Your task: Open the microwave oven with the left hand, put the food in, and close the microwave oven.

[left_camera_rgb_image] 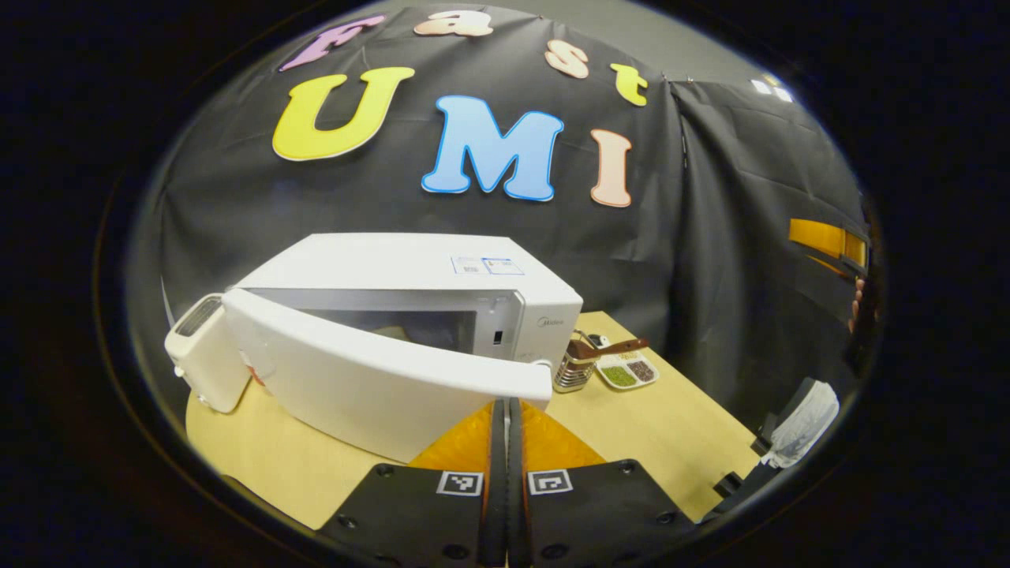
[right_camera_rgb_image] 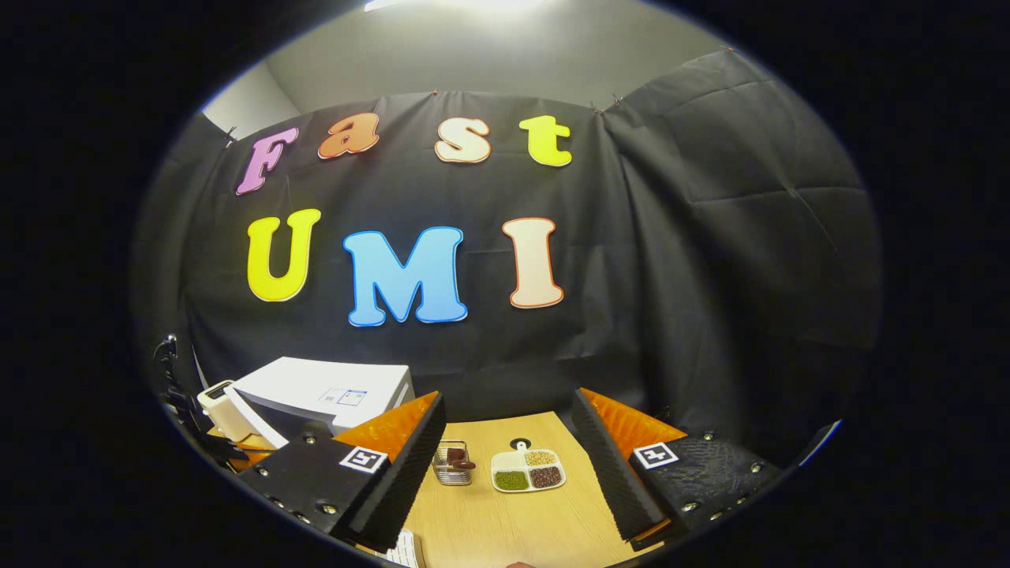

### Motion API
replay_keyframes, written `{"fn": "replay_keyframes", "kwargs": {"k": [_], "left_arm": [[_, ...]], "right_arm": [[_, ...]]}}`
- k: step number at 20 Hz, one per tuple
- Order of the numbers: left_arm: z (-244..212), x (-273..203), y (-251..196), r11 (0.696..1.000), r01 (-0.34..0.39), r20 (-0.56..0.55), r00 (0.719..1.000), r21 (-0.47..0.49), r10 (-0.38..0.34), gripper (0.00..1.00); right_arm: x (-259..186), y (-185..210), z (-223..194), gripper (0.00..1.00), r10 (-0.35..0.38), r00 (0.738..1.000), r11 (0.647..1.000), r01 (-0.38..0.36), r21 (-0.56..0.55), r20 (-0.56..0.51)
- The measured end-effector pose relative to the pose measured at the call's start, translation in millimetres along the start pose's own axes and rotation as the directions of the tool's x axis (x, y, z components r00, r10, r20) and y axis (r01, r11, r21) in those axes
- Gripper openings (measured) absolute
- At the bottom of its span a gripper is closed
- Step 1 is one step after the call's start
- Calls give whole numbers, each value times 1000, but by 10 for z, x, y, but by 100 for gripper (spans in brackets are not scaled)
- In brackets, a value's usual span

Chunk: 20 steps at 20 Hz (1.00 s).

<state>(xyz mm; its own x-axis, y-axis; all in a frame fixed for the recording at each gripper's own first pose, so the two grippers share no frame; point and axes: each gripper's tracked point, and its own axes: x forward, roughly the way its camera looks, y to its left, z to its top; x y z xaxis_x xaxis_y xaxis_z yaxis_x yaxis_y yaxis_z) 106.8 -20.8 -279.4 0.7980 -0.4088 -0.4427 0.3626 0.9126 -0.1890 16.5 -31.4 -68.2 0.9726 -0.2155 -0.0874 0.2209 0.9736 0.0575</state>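
The white microwave (left_camera_rgb_image: 410, 276) stands on the wooden table (left_camera_rgb_image: 671, 442) with its door (left_camera_rgb_image: 371, 379) swung partly open toward me; the dim cavity shows behind it. My left gripper (left_camera_rgb_image: 505, 404) is shut, with nothing between the fingers, and its tips are right under the door's free edge. The food is a white divided plate (left_camera_rgb_image: 627, 371) of green, brown and tan grains, lying on the table right of the microwave. In the right gripper view the plate (right_camera_rgb_image: 527, 469) lies ahead between the fingers of my right gripper (right_camera_rgb_image: 509, 410), which is held wide open above the table. The microwave (right_camera_rgb_image: 323, 386) is at the left there.
A white toaster (left_camera_rgb_image: 207, 351) stands against the microwave's left side. A wire metal holder (left_camera_rgb_image: 574, 371) with a brown-handled tool sits between the microwave and the plate. A hand (left_camera_rgb_image: 856, 308) and a white cloth-like object (left_camera_rgb_image: 805, 422) are at the right edge.
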Motion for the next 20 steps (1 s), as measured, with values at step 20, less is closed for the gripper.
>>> {"fn": "replay_keyframes", "kwargs": {"k": [20], "left_arm": [[401,886,52,996,-76,-31,997,-41,75,7]], "right_arm": [[232,-23,-105,98,3,999,1000,-3,25,-36]]}}
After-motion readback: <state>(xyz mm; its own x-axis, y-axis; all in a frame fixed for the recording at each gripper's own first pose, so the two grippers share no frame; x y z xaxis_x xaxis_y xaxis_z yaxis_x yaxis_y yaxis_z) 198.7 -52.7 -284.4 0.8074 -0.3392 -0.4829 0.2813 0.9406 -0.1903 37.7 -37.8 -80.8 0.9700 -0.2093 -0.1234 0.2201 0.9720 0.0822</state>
